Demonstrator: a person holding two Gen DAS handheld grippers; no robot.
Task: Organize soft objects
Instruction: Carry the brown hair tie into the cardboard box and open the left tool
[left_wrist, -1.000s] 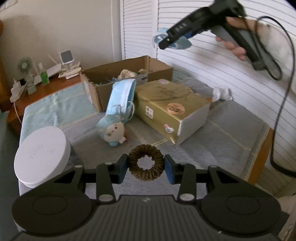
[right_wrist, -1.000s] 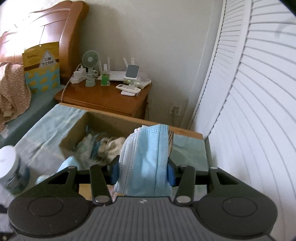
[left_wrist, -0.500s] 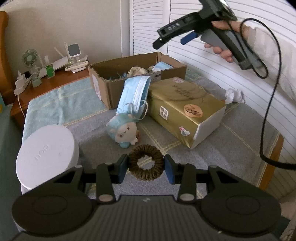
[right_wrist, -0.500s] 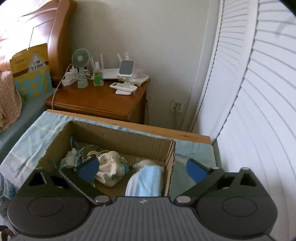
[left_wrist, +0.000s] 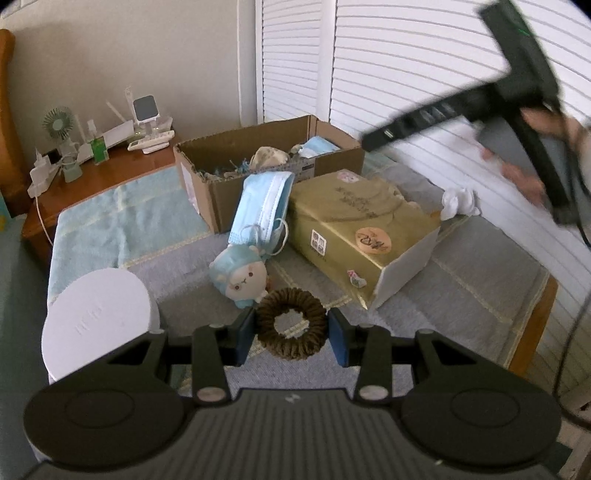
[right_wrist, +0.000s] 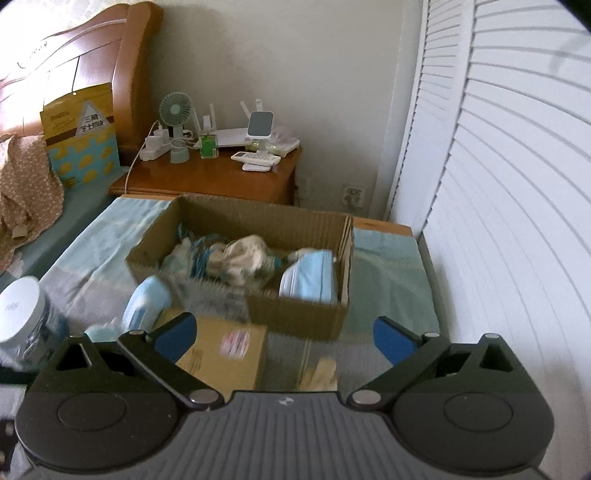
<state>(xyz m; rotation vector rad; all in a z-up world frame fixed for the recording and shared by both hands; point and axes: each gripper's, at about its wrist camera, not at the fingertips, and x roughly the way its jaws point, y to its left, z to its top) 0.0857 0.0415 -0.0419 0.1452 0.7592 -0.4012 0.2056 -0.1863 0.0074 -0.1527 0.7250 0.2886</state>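
I see a wooden nightstand (right_wrist: 207, 177) by the wall carrying a small green fan (right_wrist: 176, 110), a power strip (right_wrist: 157, 146), a white remote (right_wrist: 256, 158). White louvred doors (right_wrist: 498, 184) on the right. White-lidded jar (left_wrist: 98, 314) on the bench cloth (left_wrist: 122, 218). Gold box (left_wrist: 362, 229) beside it.

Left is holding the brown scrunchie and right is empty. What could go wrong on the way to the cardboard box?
1. The brown scrunchie is pinched only at its sides by the left hand-held gripper; being soft, it could slip out in transit.
2. The gold box and plush sheep lie in front of the cardboard box; a low pass may knock them.
3. The open right hand-held gripper hovers near the box, so the two could collide.
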